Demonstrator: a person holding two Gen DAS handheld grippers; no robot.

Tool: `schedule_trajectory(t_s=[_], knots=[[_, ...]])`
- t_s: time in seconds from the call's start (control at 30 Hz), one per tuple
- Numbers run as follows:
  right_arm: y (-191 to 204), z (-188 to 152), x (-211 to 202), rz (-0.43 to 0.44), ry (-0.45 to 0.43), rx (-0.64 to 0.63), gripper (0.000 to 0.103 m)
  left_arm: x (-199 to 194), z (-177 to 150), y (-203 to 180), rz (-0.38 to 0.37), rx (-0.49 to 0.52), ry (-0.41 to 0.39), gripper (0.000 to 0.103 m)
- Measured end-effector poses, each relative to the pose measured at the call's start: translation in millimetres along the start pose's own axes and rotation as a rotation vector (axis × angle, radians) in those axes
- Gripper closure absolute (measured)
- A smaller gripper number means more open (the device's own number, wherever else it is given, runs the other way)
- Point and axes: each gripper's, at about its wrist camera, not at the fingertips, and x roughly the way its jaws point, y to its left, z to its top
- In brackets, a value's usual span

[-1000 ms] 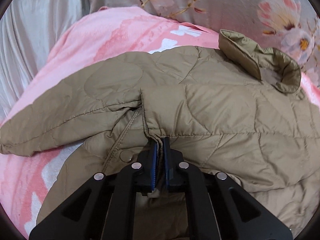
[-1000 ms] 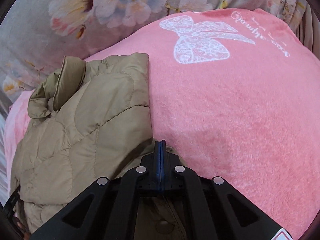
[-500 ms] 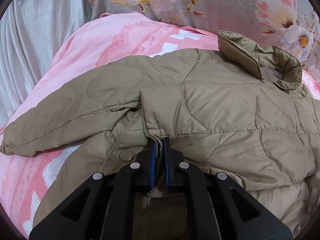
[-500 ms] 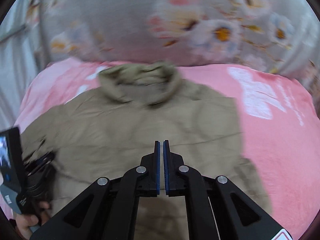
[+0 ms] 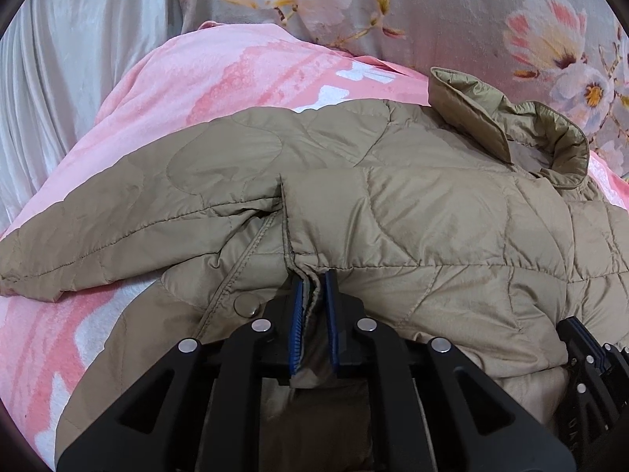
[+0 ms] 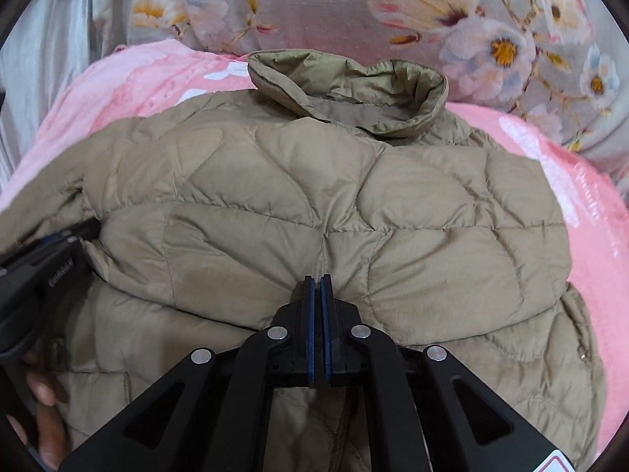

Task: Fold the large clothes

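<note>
Swinging back over the quilted tan jacket (image 6: pixel 314 204), the right gripper (image 6: pixel 317 279) is now pressing its closed, empty fingers against the fabric, while the left gripper (image 5: pixel 313 287) is still pinching a folded edge (collar at 12 o'clock); the jacket is lying on the pink blanket (image 5: pixel 188 90).

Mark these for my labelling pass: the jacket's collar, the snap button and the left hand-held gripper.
collar (image 6: pixel 354 90): right wrist view, on the standing collar band.
snap button (image 5: pixel 244 306): left wrist view, on the round snap's face.
left hand-held gripper (image 5: pixel 313 306): left wrist view, midway between its fingertips.
</note>
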Motion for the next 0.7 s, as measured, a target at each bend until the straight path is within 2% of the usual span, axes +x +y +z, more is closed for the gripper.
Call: schedule_trajectory(t_s=[0.7], knots=[[-7.1, -0.4, 4.8, 0.032, 0.0, 0.044, 0.098, 0.6, -2.6, -4.7, 0.028, 0.015, -0.007, 0.091]])
